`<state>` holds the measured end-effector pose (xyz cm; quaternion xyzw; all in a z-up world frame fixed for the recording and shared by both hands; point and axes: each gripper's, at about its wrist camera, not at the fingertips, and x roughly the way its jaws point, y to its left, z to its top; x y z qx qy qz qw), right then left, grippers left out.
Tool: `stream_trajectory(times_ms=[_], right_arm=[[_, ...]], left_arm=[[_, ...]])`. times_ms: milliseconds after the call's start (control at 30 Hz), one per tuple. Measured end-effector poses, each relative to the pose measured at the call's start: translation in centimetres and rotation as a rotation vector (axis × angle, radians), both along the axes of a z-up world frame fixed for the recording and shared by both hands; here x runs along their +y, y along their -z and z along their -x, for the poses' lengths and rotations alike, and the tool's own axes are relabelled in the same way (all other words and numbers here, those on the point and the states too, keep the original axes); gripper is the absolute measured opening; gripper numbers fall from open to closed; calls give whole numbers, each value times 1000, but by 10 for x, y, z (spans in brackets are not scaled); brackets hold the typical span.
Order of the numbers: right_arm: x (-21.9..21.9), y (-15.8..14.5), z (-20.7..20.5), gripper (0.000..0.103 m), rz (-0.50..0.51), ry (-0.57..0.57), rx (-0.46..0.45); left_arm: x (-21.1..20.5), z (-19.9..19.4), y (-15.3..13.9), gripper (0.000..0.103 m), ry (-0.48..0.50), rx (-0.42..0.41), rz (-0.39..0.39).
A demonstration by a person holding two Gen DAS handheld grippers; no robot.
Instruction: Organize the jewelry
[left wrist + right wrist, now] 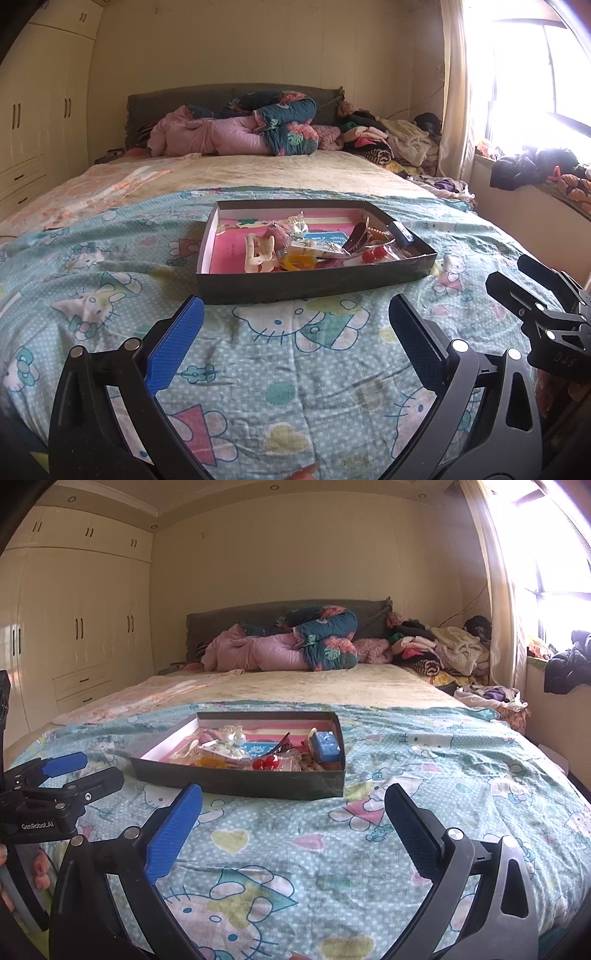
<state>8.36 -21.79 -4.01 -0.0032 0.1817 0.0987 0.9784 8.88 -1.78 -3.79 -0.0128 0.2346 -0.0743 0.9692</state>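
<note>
The shallow dark tray [369, 277] of jumbled jewelry [314, 243] sits mid-width on the bed's patterned sheet [295, 369], its long axis running crosswise. It lies straight ahead of both tools. The left gripper [295, 343] and right gripper [293, 823] each gape wide, holding nothing, about equally near.

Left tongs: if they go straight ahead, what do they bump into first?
Probably the near wall of the dark box. The left tongs are open, with only the cartoon bedspread between; their height above it is unclear.
</note>
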Motion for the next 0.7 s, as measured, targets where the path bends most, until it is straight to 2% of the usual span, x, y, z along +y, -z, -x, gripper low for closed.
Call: stream_trajectory(times_ms=[267,700], right_arm=[[-4,-1,15,97,-21,45,-90],[-2,6,15,97,-16,41,-103]], left_arm=[[0,6,0,92,-27,-47,0],[0,10,0,92,-45,-81,-7]])
